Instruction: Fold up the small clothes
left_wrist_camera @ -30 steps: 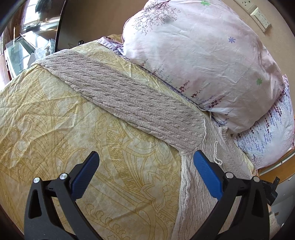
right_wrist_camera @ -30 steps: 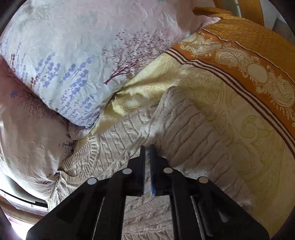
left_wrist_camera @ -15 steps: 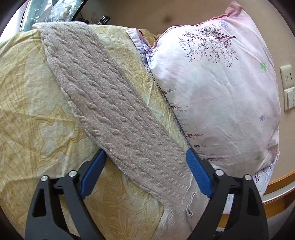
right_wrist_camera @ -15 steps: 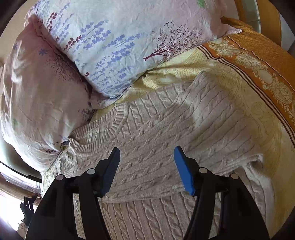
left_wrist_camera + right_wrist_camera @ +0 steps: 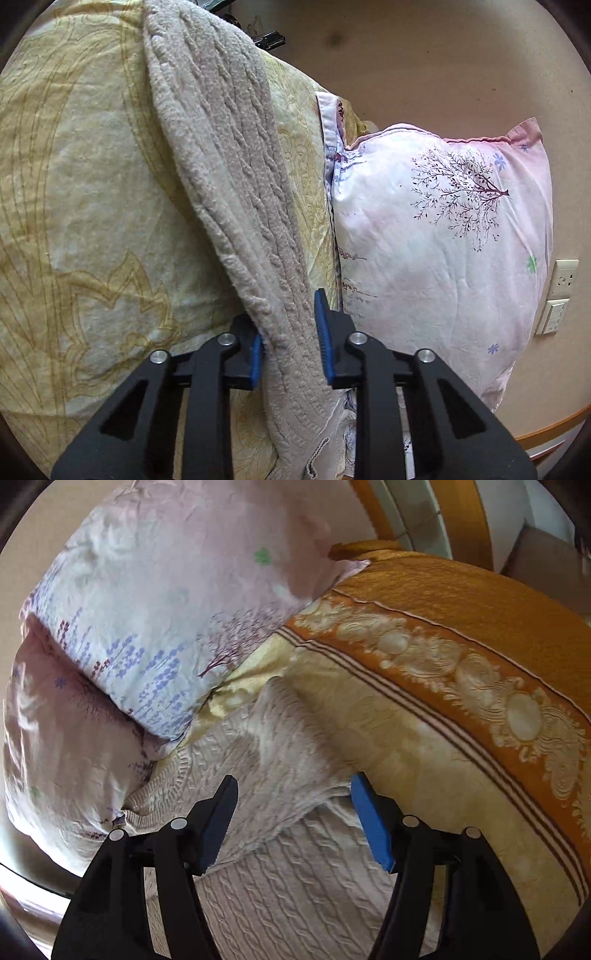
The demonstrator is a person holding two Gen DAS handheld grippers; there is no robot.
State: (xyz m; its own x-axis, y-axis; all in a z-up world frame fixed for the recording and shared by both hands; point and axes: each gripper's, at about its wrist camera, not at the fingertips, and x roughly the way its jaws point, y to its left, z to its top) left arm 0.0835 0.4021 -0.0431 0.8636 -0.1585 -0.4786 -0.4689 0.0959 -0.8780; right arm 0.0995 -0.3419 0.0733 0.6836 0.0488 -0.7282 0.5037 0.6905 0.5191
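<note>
Left claw [image 5: 288,347]: jaws had just closed on the sweater's sleeve [image 5: 236,177], bunched between the pads.
Right claw [image 5: 295,819]: had just opened, empty, above the sweater's body [image 5: 295,878].
Sweater: lay on the bed cover [image 5: 388,738] beside the pillow [image 5: 443,240].
Risk: sleeve knit might slip or stretch, dragging the body crooked.

Ahead of me a plain beige wall [image 5: 424,62] rises behind the bed [image 5: 74,221], with two pale switch plates [image 5: 559,295] at its right. A curved wooden bed frame [image 5: 546,432] runs under the pink flowered pillow [image 5: 443,258]. The bed's yellow cover [image 5: 369,716] ends in an orange patterned border [image 5: 461,635].
</note>
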